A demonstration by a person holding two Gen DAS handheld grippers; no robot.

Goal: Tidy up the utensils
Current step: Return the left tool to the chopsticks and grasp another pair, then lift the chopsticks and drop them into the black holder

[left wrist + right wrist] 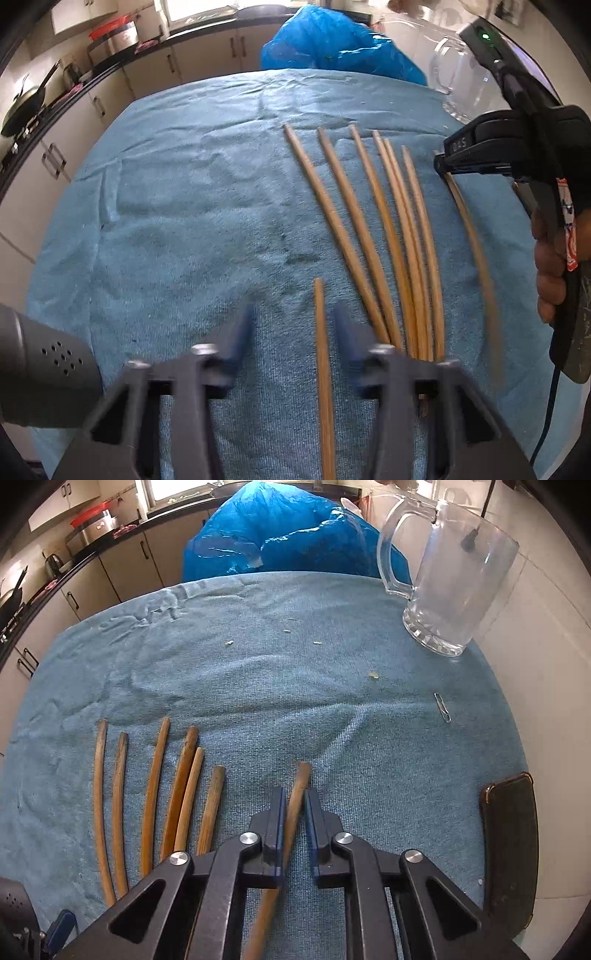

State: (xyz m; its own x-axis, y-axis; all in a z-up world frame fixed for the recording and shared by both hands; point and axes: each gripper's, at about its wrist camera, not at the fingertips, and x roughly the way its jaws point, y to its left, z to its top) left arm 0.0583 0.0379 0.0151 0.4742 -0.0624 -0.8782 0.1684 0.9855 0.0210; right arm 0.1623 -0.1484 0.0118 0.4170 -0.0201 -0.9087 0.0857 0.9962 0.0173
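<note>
Several wooden chopsticks (369, 221) lie fanned out side by side on the blue towel (184, 221); in the right wrist view they (155, 794) lie left of my right gripper. My left gripper (293, 314) is open, with a single chopstick (319, 332) lying between its fingers, nearer the right one; neither pad presses on it. My right gripper (294, 794) is shut on another chopstick (297, 786) close to its end. The left wrist view shows that gripper (441, 164) clamped on its chopstick (469, 229) at the right of the row.
A clear glass mug (454, 583) stands at the towel's far right corner. A blue plastic bag (280, 535) sits behind the towel. A dark phone (509, 849) lies at the right edge and a paper clip (442, 707) nearby. Kitchen cabinets (74, 129) run along the left.
</note>
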